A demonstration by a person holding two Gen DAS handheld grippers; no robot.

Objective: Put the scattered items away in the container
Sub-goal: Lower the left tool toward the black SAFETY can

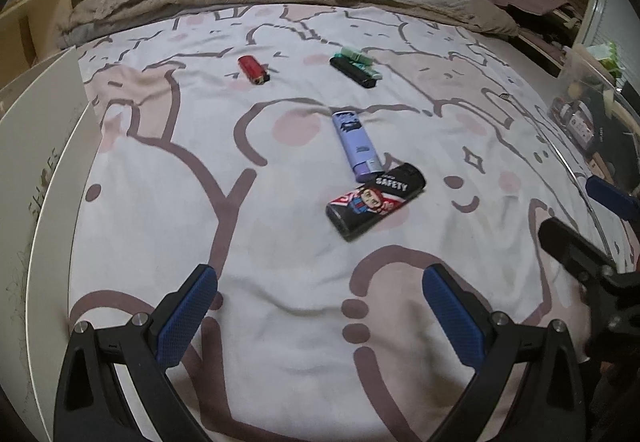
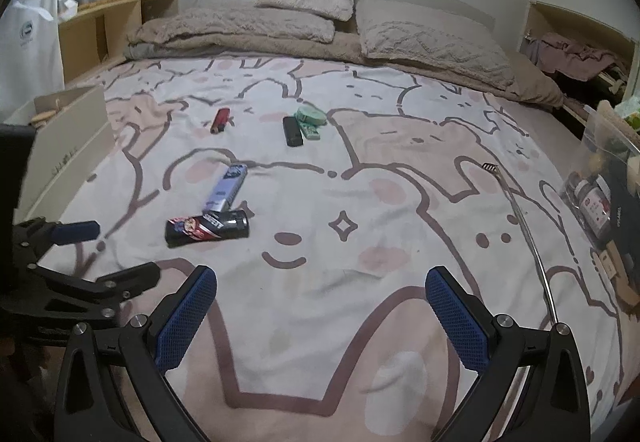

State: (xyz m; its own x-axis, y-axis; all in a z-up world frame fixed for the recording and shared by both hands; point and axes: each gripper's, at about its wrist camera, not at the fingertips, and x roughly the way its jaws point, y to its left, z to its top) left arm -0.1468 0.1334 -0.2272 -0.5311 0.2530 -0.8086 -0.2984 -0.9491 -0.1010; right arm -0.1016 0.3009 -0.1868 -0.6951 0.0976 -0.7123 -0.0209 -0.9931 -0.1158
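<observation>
Several lighters lie scattered on a bed sheet printed with cartoon bears. A black lighter with a cartoon print (image 1: pixel 375 199) (image 2: pixel 207 228) lies nearest, touching a purple lighter (image 1: pixel 355 144) (image 2: pixel 226 189). Farther off lie a red lighter (image 1: pixel 253 69) (image 2: pixel 220 121), a black lighter (image 1: pixel 352 72) (image 2: pixel 292 131) and a green item (image 1: pixel 358 60) (image 2: pixel 311 120) beside it. A white box (image 1: pixel 40 178) (image 2: pixel 60 146) stands at the bed's left edge. My left gripper (image 1: pixel 320 306) (image 2: pixel 105 254) is open and empty above the sheet. My right gripper (image 2: pixel 320 306) (image 1: pixel 580 210) is open and empty, to the right of the left one.
Beige pillows and a folded blanket (image 2: pixel 312 26) lie at the head of the bed. A clear bin of clutter (image 2: pixel 604 178) sits at the right edge. A thin metal rod (image 2: pixel 528 234) lies on the sheet at right. Wooden shelves (image 2: pixel 580 42) flank the bed.
</observation>
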